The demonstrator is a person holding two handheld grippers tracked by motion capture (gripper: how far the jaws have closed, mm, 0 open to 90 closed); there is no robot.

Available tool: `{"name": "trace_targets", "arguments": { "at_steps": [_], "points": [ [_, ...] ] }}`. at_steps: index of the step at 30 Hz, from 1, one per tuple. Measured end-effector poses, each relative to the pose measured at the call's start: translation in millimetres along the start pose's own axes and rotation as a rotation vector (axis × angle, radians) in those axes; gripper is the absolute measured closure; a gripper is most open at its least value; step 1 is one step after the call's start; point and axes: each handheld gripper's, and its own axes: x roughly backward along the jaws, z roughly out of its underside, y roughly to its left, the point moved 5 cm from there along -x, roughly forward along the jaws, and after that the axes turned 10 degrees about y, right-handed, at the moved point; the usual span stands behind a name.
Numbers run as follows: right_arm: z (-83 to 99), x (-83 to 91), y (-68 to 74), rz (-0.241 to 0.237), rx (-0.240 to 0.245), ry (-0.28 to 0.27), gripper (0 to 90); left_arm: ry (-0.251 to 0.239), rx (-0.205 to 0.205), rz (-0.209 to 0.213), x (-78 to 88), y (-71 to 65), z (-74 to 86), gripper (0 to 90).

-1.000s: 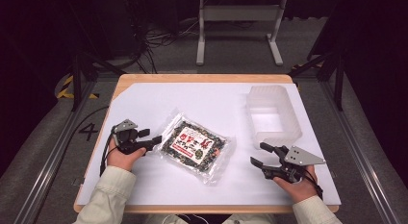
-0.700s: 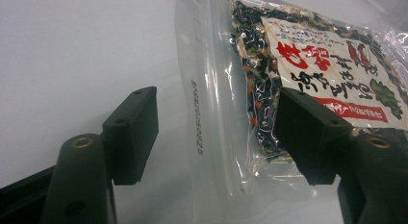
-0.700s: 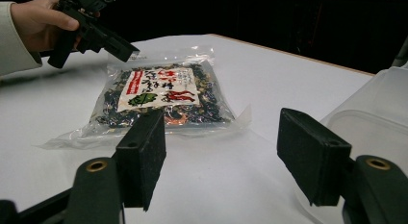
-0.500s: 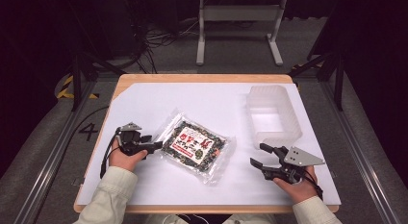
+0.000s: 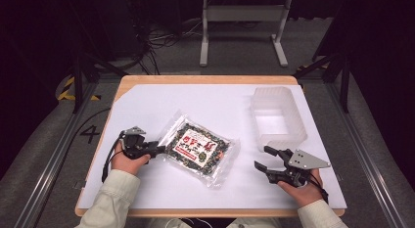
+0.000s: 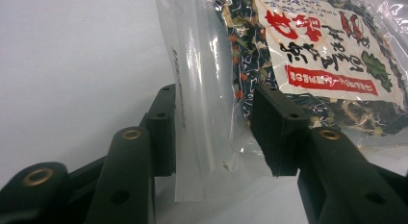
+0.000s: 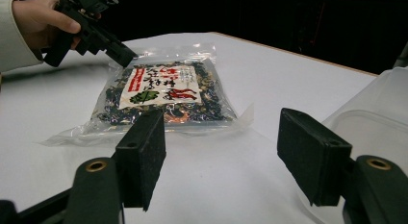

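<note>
My left gripper (image 5: 159,149) is low at the left edge of the clear packet (image 5: 200,148), which lies flat on the white surface (image 5: 147,105) about in the middle between my two hands. The packet is filled with dark dried pieces and has a white label with red writing on it. In the left gripper view the transparent sealed edge of the packet (image 6: 202,113) stands between my two black jaws; the jaws have just been closing around it, but I see a gap at both pads, so they are half spread and not pressing on the plastic. One pad is just beside the clear strip and the other pad is close to the filled part of the packet. My left hand (image 5: 128,162) holds this gripper near the left side of the surface, with the pale sleeve (image 5: 115,193) behind it. My right gripper (image 5: 266,158) rests at the near right part of the surface, well apart from the packet, and its jaws are spread with nothing between them. In the right gripper view the packet (image 7: 163,92) lies farther off beyond the two pads, and my left gripper (image 7: 120,53) touches its far corner. The translucent plastic tub (image 5: 279,118) stands on the right side of the surface, just beyond my right gripper, and it is apart from the packet.
</note>
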Motion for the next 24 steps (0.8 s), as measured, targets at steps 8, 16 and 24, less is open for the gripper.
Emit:
{"name": "trace_targets", "arguments": {
  "at_steps": [8,16,24],
  "points": [
    [-0.6,-0.5,1.7,-0.003,0.01,0.002,34.0,-0.041,0.007,-0.002,-1.8,-1.7,3.7,63.0],
    [-0.8,-0.4,2.1,-0.005,0.013,0.002,34.0,-0.038,-0.022,0.002,-1.7,-7.5,3.7,78.2],
    [-0.5,-0.4,2.5,-0.008,0.018,0.008,33.9,-0.047,0.008,0.015,0.6,-4.9,3.8,87.3]
  ]
}}
